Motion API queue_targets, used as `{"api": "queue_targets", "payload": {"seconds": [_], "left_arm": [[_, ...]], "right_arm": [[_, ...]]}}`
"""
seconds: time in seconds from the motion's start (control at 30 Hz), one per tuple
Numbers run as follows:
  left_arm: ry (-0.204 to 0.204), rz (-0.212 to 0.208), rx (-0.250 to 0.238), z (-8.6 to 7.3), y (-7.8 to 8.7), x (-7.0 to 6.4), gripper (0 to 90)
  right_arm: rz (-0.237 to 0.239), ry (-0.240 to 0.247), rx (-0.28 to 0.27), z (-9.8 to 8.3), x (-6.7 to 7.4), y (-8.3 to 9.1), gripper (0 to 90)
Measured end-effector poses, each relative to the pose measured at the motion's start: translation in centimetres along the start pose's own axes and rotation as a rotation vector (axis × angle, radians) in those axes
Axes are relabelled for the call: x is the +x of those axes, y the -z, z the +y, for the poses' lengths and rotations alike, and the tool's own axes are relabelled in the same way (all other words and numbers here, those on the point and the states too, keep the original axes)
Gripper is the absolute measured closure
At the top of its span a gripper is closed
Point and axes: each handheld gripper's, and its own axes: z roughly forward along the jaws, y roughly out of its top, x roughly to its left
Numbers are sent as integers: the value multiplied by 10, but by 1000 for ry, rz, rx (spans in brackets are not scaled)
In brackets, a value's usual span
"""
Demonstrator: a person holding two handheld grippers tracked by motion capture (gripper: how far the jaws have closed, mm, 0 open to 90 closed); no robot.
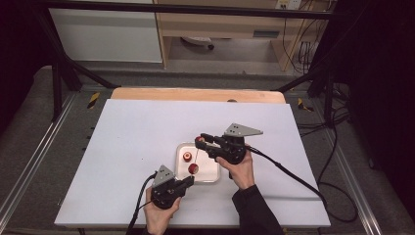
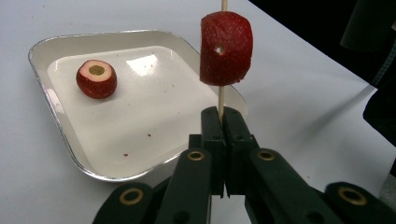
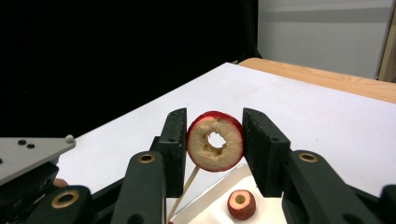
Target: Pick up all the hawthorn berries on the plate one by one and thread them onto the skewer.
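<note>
White worktop [image 1: 127, 147] carries your steel tray [image 2: 60, 135]. Your left tongs [image 2: 222, 116] clench a wooden skewer [image 2: 221, 98] threaded through one strawberry piece [image 2: 226, 46]; your right tongs [image 3: 215, 144] grip a cored slice [image 3: 215, 142] above the tray's far right.

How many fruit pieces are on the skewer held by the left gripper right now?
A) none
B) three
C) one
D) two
C: the left gripper is shut on the skewer, which carries one red piece; the cored piece sits between the right gripper's jaws, and another piece lies in the tray.
</note>
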Motion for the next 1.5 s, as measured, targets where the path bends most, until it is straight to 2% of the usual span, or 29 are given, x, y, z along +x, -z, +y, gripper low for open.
{"api": "queue_targets", "payload": {"seconds": [0.13, 0.23, 0.3, 0.5, 0.77, 0.8, 0.87, 1.0, 1.07, 1.27, 1.43, 1.5], "left_arm": [[2, 4, 7, 0, -1, 0, 889], [6, 0, -11, 3, 0, -1, 889], [-3, 19, -12, 4, 1, 0, 889], [6, 41, -23, 6, 2, 3, 889], [-12, 46, -36, 3, 1, 4, 888], [-16, 47, -36, 3, 1, 4, 888], [-24, 52, -31, 2, 2, 6, 888], [-37, 63, -20, -2, 2, 11, 888], [-37, 67, -20, -3, 3, 12, 888], [-51, 83, -23, -4, 9, 16, 888], [-64, 92, -20, -6, 14, 21, 887], [-57, 97, -22, -7, 17, 24, 887]], "right_arm": [[1, 7, 13, -3, 2, -1, 621], [17, 5, 54, -6, 3, -3, 622], [21, 15, 81, -12, 5, -7, 622], [61, -4, 123, -24, 10, -15, 622], [52, -11, 126, -25, 12, -15, 613], [52, -10, 119, -25, 12, -14, 598], [35, -12, 101, -22, 11, -12, 509], [-5, -7, 107, -17, 9, -6, 393], [-4, -7, 124, -16, 8, -4, 349], [-50, 20, 187, -18, 7, -2, 199], [-77, 26, 239, -23, 2, 1, 132], [-90, 26, 264, -25, 1, 2, 114]]}}
